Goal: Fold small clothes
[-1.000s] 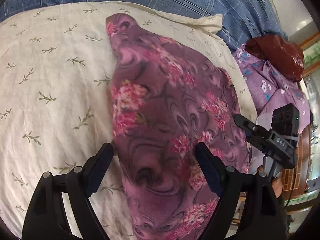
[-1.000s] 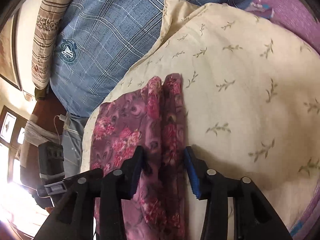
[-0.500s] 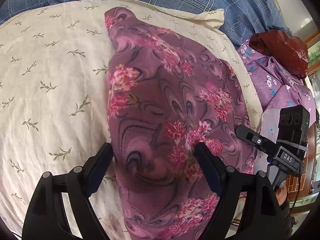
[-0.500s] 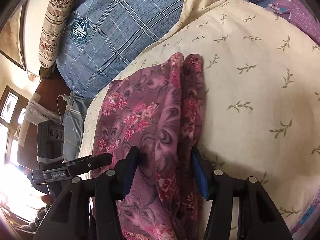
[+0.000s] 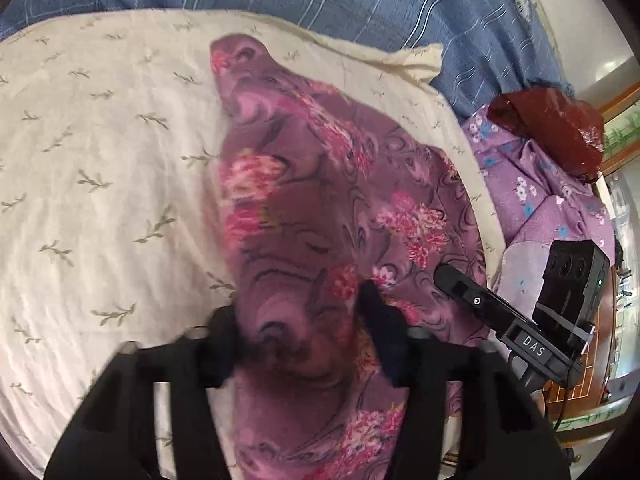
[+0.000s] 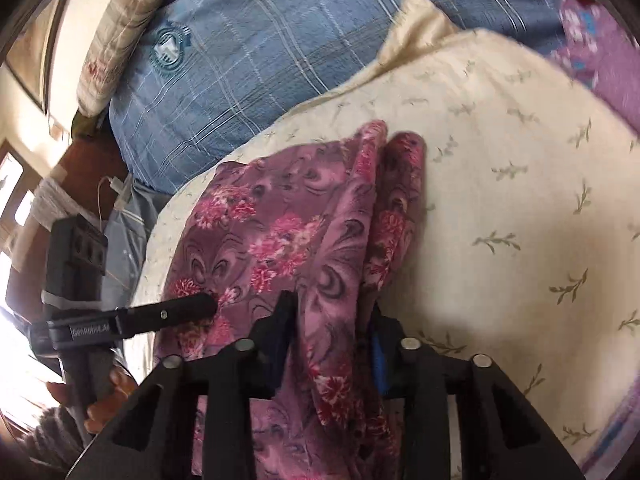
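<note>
A purple garment with pink flowers point(image 5: 320, 208) lies on a cream pillow point(image 5: 100, 184) and runs toward both cameras; it also shows in the right wrist view point(image 6: 280, 240). My left gripper point(image 5: 298, 332) straddles its near part, jaws narrowed around the cloth. My right gripper point(image 6: 332, 332) has its jaws close together on a bunched fold of the garment. The right gripper also shows in the left wrist view point(image 5: 452, 280), at the garment's right edge. The left gripper shows in the right wrist view point(image 6: 204, 306), at its left edge.
The cream pillow point(image 6: 520, 200) rests on a blue checked bedcover point(image 5: 360, 0). A purple flowered cloth point(image 5: 532, 184) and a dark red bag point(image 5: 560, 128) lie to the right. A striped bolster point(image 6: 120, 40) lies far left in the right wrist view.
Both grippers have narrowed their jaws on the garment. The left one has moved forward along it, and the right one has gathered a fold between its fingers.
</note>
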Demonstrator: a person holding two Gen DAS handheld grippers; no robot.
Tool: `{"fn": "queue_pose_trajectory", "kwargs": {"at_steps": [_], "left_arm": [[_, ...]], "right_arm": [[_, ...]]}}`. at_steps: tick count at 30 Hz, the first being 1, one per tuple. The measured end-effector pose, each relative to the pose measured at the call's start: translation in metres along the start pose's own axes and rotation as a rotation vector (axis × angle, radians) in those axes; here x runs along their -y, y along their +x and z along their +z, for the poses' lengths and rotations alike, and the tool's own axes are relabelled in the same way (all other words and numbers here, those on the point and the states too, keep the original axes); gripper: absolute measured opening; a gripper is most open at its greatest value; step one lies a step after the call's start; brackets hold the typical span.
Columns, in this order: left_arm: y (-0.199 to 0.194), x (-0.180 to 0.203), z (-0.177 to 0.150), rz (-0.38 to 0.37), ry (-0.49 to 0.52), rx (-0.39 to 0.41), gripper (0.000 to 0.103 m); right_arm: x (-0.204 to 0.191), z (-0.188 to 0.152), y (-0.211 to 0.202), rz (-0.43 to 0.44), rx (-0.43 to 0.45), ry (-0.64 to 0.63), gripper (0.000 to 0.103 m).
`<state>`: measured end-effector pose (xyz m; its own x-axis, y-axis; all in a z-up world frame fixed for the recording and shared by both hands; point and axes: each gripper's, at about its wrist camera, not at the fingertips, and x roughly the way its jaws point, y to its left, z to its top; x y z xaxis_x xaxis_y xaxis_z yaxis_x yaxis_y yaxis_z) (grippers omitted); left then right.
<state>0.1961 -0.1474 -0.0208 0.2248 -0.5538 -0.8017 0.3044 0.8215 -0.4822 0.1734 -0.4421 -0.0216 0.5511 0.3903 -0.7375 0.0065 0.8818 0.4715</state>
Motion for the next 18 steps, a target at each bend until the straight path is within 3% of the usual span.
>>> {"fn": "queue_pose_trajectory", "kwargs": {"at_steps": [3,12,15,17,18], "left_arm": [[-0.018,-0.009,-0.003,-0.048,-0.024,0.025,0.030],[-0.117,-0.053,0.030,0.045,0.017,0.225,0.032],[-0.117,-0.079,0.044,0.178,0.045,0.250,0.045],[-0.097,-0.100,0.050,0.342,0.074,0.239,0.054],[-0.084,-0.112,0.052,0.398,0.074,0.205,0.054]], "right_arm": [[-0.021,0.005,-0.010,0.011,0.023,-0.032,0.027],[-0.119,0.048,0.012,0.117,0.086,-0.117,0.027],[-0.134,0.055,0.049,0.077,0.050,-0.121,0.029],[-0.138,0.050,0.086,-0.023,-0.014,-0.151,0.033],[-0.138,0.046,0.104,-0.096,-0.053,-0.176,0.034]]}}
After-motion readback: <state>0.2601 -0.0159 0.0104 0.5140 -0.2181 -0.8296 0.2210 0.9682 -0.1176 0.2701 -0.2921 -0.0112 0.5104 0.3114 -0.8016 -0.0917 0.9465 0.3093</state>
